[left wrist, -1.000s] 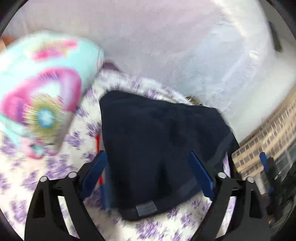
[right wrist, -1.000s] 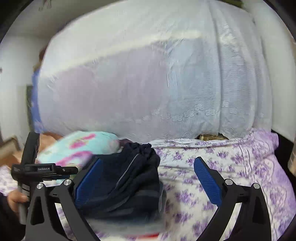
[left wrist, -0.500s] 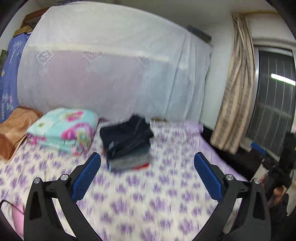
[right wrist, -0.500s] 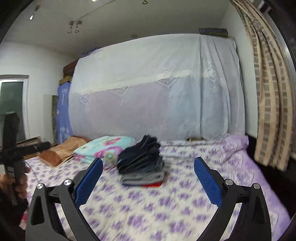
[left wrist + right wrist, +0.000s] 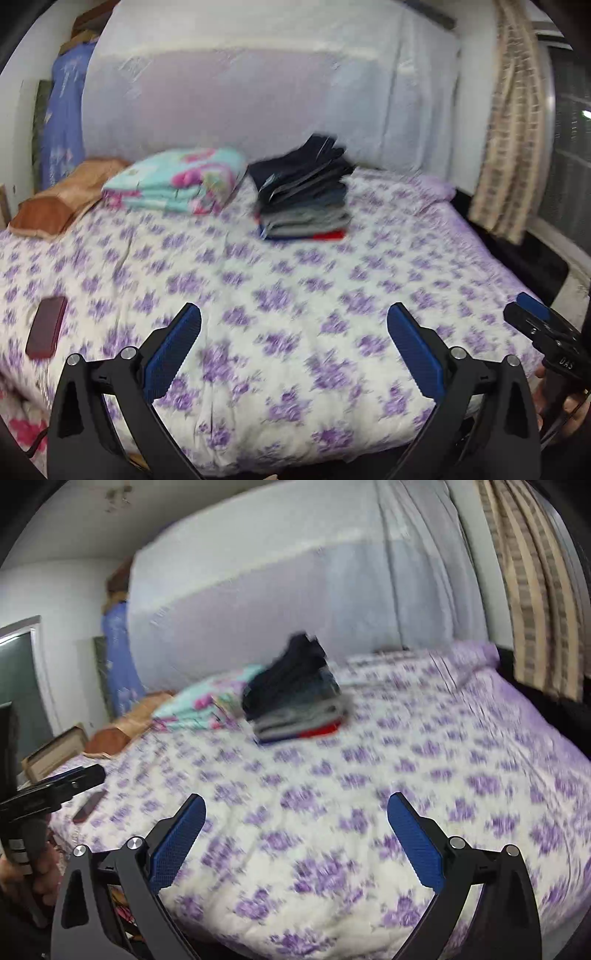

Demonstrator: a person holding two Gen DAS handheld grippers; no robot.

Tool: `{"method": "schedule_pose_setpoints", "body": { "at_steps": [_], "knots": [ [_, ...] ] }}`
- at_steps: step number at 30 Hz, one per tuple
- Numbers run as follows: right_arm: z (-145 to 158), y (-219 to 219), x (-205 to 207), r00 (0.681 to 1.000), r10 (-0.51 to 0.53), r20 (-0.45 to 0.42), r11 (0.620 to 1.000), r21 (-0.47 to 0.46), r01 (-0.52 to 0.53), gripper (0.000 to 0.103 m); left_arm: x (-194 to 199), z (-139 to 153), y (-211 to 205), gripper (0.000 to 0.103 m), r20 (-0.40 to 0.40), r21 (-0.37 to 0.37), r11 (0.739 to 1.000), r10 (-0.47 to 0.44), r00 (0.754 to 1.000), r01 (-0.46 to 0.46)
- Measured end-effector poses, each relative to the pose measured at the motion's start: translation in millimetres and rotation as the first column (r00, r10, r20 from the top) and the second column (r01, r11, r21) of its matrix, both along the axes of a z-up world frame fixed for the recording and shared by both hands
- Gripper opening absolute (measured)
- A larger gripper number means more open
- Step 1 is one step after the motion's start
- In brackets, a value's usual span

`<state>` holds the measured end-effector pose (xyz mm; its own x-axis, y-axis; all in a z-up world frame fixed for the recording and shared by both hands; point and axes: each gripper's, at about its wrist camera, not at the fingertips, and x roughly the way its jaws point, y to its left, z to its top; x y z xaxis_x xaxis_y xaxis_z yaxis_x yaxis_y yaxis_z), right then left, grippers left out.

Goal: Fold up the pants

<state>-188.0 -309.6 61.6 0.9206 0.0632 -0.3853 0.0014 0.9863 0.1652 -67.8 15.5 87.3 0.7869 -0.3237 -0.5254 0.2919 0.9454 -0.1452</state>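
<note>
A stack of folded clothes (image 5: 303,195) sits at the far side of the bed, with dark navy pants (image 5: 299,166) lying on top. The same stack (image 5: 295,698) shows in the right wrist view. My left gripper (image 5: 293,325) hangs open over the near part of the bed, far from the stack, with nothing between its blue pads. My right gripper (image 5: 295,812) is open too and holds nothing. In the left wrist view the right gripper (image 5: 535,325) shows at the right edge; in the right wrist view the left gripper (image 5: 59,782) shows at the left, held by a hand.
The bed (image 5: 295,295) has a white cover with purple flowers. A folded turquoise blanket (image 5: 177,181) and a brown pillow (image 5: 62,199) lie at the far left. A dark red phone (image 5: 46,326) lies near the left edge. A beige curtain (image 5: 513,122) hangs on the right.
Both grippers have pulled back from the stack, which was close in front a second ago and now lies far across the bed. The navy pants stay on top.
</note>
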Motion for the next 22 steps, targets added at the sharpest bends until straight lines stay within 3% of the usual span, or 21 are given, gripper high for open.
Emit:
{"method": "schedule_pose_setpoints", "body": {
  "at_steps": [5, 10, 16, 22],
  "knots": [
    [-15, -9, 4, 0.998, -0.069, 0.002, 0.998, 0.009, 0.069, 0.099, 11, -15, 2, 0.098, -0.030, 0.007, 1.000, 0.020, 0.999, -0.019],
    [-18, -10, 10, 0.997, -0.076, -0.014, 0.997, 0.008, 0.076, 0.099, 12, -21, -5, 0.098, -0.020, -0.012, 0.996, -0.085, 0.996, 0.084],
    [-20, -11, 15, 0.996, -0.080, -0.023, 0.997, 0.005, 0.080, 0.099, 16, -23, -11, 0.098, -0.003, 0.053, 0.998, -0.042, 0.999, 0.042],
    [-25, -12, 21, 0.996, -0.081, -0.041, 0.997, 0.004, 0.081, 0.099, 32, -37, -8, 0.098, -0.082, 0.066, 0.998, 0.000, 0.997, 0.005]
  ]
}}
